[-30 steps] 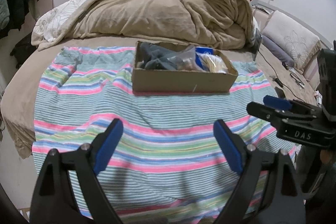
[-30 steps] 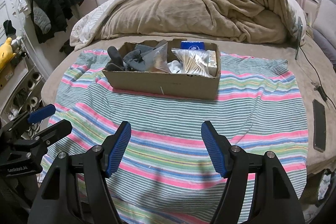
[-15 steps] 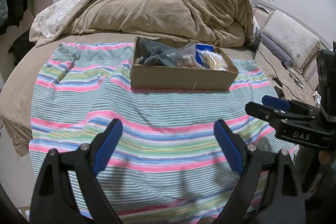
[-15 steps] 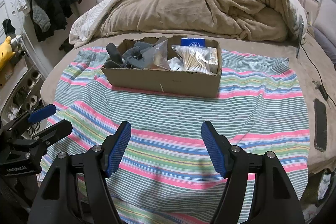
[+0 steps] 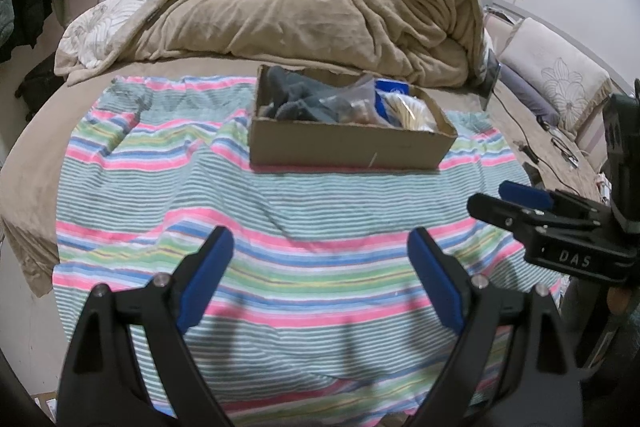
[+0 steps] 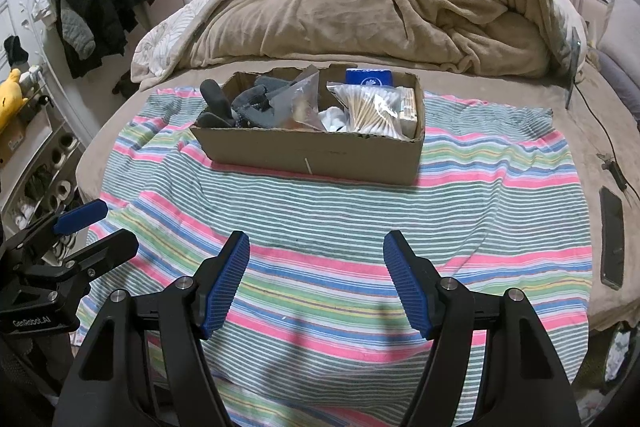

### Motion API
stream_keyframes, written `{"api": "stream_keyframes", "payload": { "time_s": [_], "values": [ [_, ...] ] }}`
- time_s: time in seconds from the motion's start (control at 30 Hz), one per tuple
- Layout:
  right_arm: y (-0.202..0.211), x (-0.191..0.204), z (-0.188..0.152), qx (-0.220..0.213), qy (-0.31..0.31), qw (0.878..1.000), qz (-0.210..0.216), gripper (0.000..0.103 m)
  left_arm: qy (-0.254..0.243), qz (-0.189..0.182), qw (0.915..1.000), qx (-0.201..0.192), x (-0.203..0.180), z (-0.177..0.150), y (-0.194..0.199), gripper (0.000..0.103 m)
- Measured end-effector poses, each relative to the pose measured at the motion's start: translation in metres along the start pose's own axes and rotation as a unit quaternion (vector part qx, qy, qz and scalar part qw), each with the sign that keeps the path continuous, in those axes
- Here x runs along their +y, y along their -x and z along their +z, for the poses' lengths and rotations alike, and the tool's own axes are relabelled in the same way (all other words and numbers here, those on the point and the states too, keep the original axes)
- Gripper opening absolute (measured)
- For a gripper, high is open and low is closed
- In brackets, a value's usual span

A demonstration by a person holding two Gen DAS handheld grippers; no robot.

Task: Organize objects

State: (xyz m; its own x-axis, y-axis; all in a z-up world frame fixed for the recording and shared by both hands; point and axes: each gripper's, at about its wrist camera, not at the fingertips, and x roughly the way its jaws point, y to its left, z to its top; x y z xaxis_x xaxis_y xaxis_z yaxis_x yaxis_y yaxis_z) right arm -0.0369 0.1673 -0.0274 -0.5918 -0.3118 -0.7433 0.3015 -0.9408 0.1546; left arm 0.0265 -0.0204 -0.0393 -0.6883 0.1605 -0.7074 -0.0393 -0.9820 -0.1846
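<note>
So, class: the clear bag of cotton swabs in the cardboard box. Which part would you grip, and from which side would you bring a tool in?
Grip the bag of cotton swabs at its raised top, coming from above. It lies tilted on the other contents, near the cardboard box right end, so the walls block a side approach. The right tool, open and empty, looks better placed.

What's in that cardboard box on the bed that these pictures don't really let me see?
- Bottom of the cardboard box: in both views its near wall and the piled contents hide it.
- Dark grey items at the box's left end: tangled together, so what they are is unclear.
- Clear bag: brownish contents too small to identify.
- Blue packet: mostly hidden behind the bag of cotton swabs; print unreadable.
</note>
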Motion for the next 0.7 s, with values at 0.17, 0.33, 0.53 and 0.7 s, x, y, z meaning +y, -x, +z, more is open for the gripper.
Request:
{"api": "stream_keyframes", "payload": {
  "time_s": [0.17,0.33,0.53,0.7],
  "values": [
    [-0.002,-0.001,-0.001,0.003,-0.001,1.0,0.0,0.073,0.0,-0.001,1.0,0.003,0.0,0.0,-0.003,0.09],
    [-0.005,-0.001,0.0,0.006,-0.002,1.0,0.0,0.073,0.001,-0.001,1.0,0.006,0.001,0.0,-0.006,0.09],
    [-0.009,-0.002,0.003,0.01,-0.003,1.0,0.0,0.073,0.002,-0.002,1.0,0.009,0.003,0.001,-0.009,0.09],
    [-0.012,-0.003,0.004,0.012,-0.003,1.0,0.001,0.073,0.004,-0.001,0.9999,0.014,0.004,0.001,-0.014,0.09]
  ]
}}
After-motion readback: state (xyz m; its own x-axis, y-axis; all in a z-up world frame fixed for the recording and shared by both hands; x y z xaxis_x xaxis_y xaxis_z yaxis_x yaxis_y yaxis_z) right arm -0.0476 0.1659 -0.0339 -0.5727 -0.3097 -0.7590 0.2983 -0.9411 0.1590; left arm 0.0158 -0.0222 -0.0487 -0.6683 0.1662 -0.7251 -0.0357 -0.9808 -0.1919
